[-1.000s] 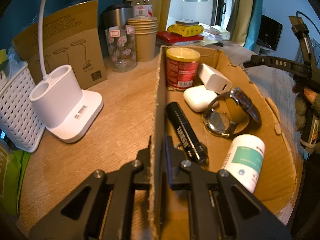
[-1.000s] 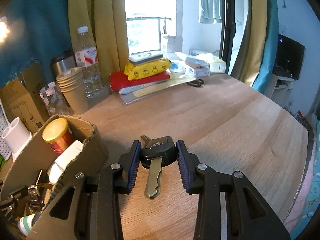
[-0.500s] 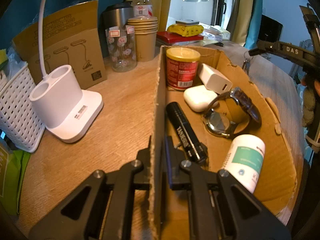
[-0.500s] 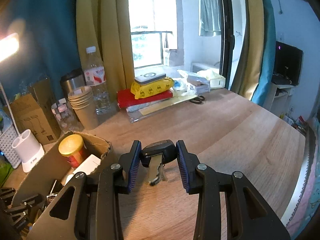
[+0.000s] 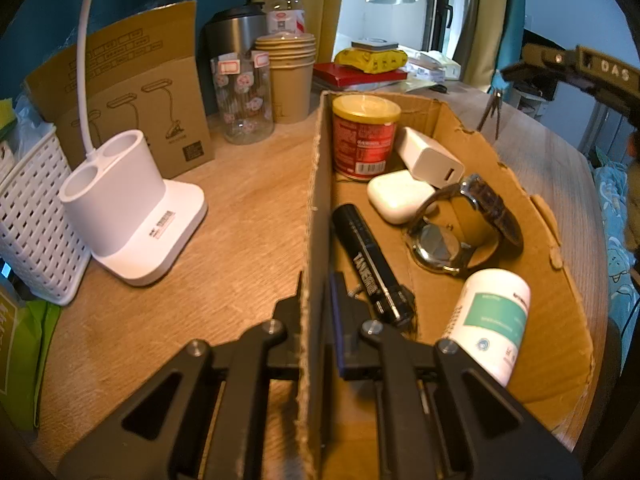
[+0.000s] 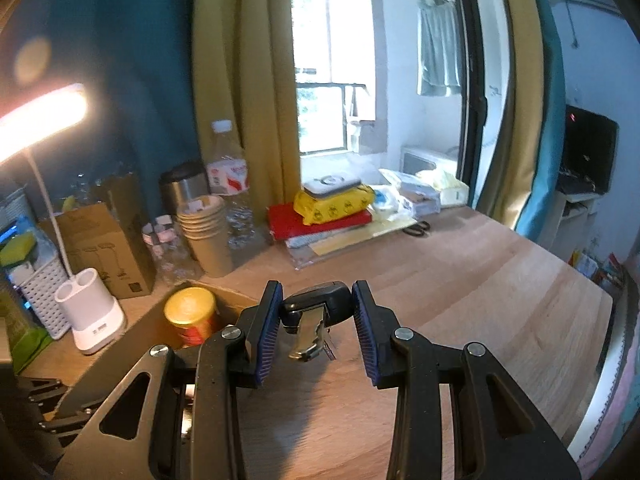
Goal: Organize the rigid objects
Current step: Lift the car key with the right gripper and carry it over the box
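My left gripper (image 5: pixel 316 300) is shut on the near side wall of an open cardboard box (image 5: pixel 560 264). The box holds a red can (image 5: pixel 366 136), a white charger (image 5: pixel 430 158), a white earbud case (image 5: pixel 398 196), a wristwatch (image 5: pixel 460 228), a black marker (image 5: pixel 370 264) and a white bottle (image 5: pixel 492 320). My right gripper (image 6: pixel 316 312) is shut on the black head of a car key (image 6: pixel 316 306), blade hanging down, lifted above the wooden table. In the left wrist view the key (image 5: pixel 490 114) dangles beyond the box's far right wall.
Left of the box stand a white lamp base (image 5: pixel 128 208), a white basket (image 5: pixel 32 220), a cardboard carton (image 5: pixel 132 92), a glass jar (image 5: pixel 244 100) and stacked paper cups (image 5: pixel 290 76). Books and a yellow pack (image 6: pixel 332 204) lie at the back, with scissors (image 6: pixel 416 228) beside them.
The right gripper has lifted the key off the table and risen, drifting toward the box. The left gripper and the box stayed still.
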A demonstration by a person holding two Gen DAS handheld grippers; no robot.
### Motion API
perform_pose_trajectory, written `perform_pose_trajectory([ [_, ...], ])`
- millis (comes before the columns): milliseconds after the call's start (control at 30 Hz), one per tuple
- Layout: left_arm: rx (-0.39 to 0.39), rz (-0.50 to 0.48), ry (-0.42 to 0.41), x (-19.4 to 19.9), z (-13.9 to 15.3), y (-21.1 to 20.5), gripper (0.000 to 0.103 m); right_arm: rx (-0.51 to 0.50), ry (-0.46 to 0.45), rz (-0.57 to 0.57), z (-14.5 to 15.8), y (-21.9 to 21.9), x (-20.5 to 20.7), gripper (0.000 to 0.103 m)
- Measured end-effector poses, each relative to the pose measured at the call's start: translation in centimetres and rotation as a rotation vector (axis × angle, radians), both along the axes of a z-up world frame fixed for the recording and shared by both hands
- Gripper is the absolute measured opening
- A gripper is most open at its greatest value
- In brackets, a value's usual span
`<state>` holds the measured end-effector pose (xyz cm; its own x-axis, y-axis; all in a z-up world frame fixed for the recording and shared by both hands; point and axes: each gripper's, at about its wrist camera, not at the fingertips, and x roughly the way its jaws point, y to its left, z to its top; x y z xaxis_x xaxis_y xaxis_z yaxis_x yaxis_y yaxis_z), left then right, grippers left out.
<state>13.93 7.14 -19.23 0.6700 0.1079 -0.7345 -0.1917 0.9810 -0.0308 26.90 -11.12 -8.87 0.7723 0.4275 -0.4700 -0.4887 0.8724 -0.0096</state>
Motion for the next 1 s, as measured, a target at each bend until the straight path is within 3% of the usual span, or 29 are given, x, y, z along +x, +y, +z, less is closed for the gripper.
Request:
perform_pose_trajectory([
  [567, -0.002, 0.000, 0.000, 0.0, 0.0, 0.1, 0.010, -0.026, -0.033, 0.275, 1.4, 6.6, -5.7, 0.038],
  [1000, -0.001, 0.000, 0.000, 0.0, 0.0, 0.1, 0.010, -0.113, 0.070, 0.332, -2.9, 10.2, -4.5, 0.038],
])
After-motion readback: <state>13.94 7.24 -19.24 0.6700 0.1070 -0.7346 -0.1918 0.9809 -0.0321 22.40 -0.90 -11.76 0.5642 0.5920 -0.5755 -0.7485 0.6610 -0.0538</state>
